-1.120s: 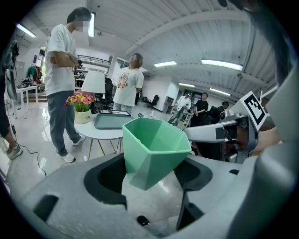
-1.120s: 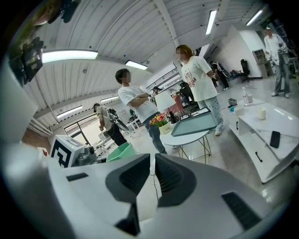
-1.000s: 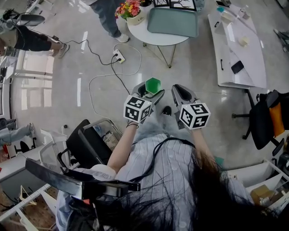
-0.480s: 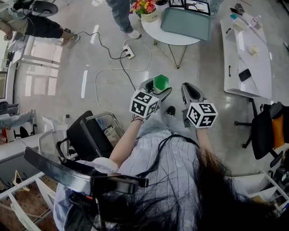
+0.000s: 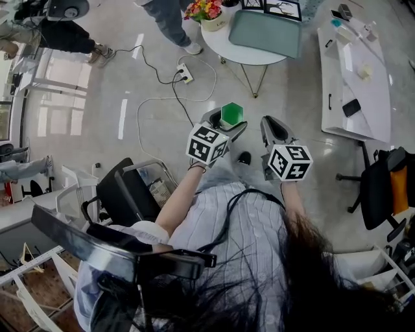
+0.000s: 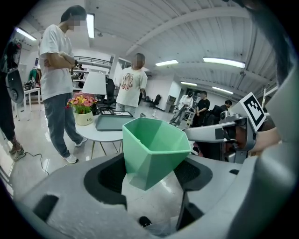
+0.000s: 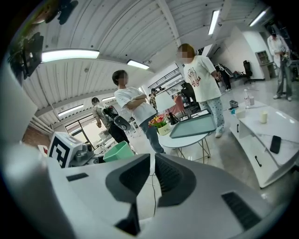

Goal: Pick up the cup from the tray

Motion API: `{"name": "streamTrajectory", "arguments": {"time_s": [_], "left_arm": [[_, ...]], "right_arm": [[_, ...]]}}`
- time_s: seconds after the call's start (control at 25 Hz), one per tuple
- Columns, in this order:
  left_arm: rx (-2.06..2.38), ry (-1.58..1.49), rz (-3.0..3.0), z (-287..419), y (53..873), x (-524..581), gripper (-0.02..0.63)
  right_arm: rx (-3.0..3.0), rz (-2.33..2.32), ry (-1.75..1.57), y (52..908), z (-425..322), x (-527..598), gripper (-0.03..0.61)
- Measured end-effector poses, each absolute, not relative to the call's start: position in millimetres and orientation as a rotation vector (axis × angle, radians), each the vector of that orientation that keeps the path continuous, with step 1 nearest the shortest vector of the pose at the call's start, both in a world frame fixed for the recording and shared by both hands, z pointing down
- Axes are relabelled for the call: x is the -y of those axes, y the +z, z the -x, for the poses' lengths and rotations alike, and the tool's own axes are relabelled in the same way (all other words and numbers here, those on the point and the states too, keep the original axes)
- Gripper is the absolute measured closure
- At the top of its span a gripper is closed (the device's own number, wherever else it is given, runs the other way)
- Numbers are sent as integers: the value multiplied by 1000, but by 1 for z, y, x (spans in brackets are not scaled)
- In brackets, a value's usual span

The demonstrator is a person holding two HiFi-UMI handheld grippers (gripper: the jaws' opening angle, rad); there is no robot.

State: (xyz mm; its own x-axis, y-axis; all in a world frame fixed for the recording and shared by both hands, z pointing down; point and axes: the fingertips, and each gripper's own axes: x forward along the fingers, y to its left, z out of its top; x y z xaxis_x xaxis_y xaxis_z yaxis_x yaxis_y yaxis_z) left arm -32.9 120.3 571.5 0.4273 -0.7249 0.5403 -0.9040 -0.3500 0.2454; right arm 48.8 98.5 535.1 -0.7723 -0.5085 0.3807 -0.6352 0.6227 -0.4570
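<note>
Cup: green faceted cup (image 6: 154,149), clamped by its lower part in the left gripper (image 5: 224,123); mouth up and leaning a little, nothing visible inside.
Left gripper: jaws closed against the cup's base from both sides, held out in front of the person's chest, above bare floor.
Right gripper: (image 7: 153,175) just beside the left one at about the same height; jaws drawn nearly together, with only a thin slit and nothing between them.
Floor ahead: a white cable loops to a power strip (image 5: 185,74) between the person and the table.
Tray: grey-green tray (image 5: 266,32) lies on the round white table (image 5: 224,47), beside a pot of flowers (image 5: 209,13); its surface looks bare, and it is well apart from the cup.
Bystanders: two people stand by that table.
Step in hand: by my reading the pick-up itself is done, as the cup is off the tray and carried clear of it.
Next move: calls for a firm, unchanged squeeze and a level wrist so the leaning cup does not slip; the task names no place to set it down.
</note>
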Motion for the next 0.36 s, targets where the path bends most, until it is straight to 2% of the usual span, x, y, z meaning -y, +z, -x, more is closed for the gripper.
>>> {"name": "streamTrajectory", "arguments": {"time_s": [0.36], "left_arm": [[1356, 488, -2185, 19, 571, -105, 287]], "right_arm": [[2621, -970, 877, 537, -66, -85, 528]]}}
